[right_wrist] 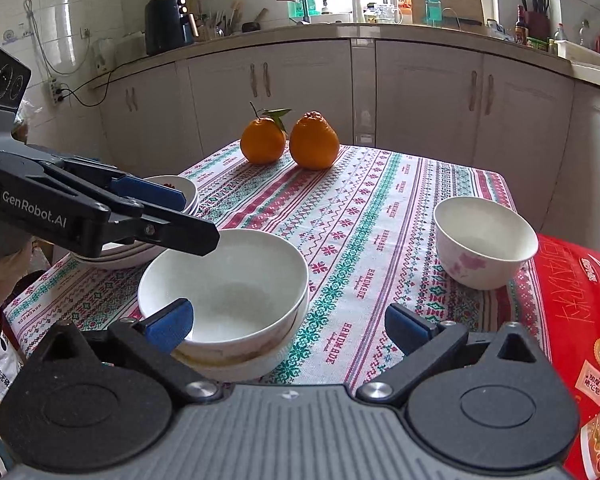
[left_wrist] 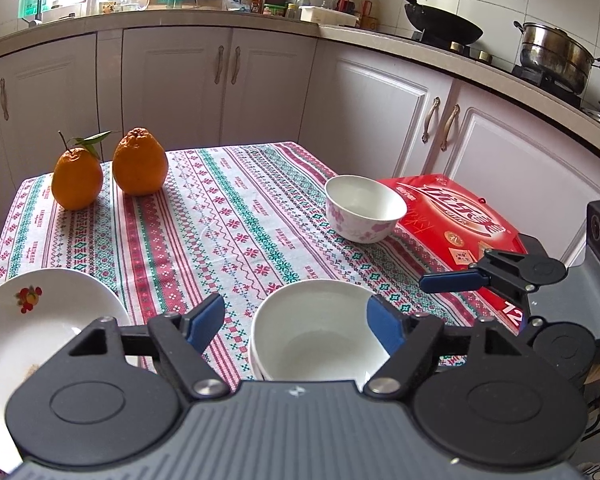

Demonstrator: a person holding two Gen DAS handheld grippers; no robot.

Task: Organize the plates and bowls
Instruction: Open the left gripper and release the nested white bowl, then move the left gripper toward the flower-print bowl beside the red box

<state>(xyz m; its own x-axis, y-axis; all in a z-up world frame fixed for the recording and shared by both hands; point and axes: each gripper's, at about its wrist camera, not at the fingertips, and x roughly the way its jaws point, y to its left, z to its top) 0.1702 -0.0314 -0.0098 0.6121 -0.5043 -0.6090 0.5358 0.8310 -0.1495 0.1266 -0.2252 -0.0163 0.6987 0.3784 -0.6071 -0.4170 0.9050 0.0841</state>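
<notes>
Nearest, at the table's front edge: the left tool (left_wrist: 296,322), jaws parted and released, hanging over the stacked white bowls (left_wrist: 316,332) with nothing pinched between its pads; beside it the right tool (right_wrist: 288,320), spread to its widest and likewise empty, its left pad just in front of the top bowl's rim, whether touching it cannot be told. The stack itself is a plain white bowl nested in at least one other, set on the patterned tablecloth (left_wrist: 236,216). To its left, at the table's left front corner: a pile of shallow plates (left_wrist: 32,320), the top one bearing a small fruit motif. Farther back on the right: a single floral bowl (right_wrist: 484,240), upright and empty, standing alone just beside a red box (right_wrist: 572,304). At the far end: two oranges (left_wrist: 112,168), side by side. Step in hand, by judgement: a bowl appears just set onto the stack and let go. The next move likely calls for a reach to the floral bowl, a grip on its rim, and a level carry to the stack.
</notes>
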